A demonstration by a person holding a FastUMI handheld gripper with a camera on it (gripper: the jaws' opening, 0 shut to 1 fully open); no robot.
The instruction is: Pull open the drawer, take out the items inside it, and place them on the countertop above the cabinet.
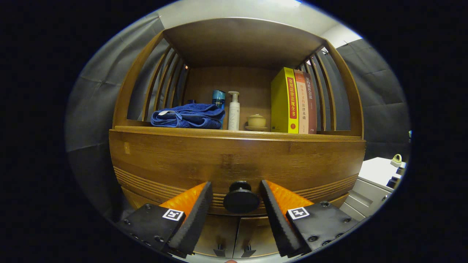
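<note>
I see the surface above the drawer, going left to right: folded blue towel, teal bottle behind it, white pump bottle, small lidded cup on a saucer, then three upright books, yellow one first. Drawer front is fully shut, flush with the cabinet. Its round black knob sits low on the front, between the fingers of my tongs. Tongs are spread wide, one finger each side of the knob, gaps both sides, gripping nothing. Two cabinet doors below the drawer. White unit far right.
</note>
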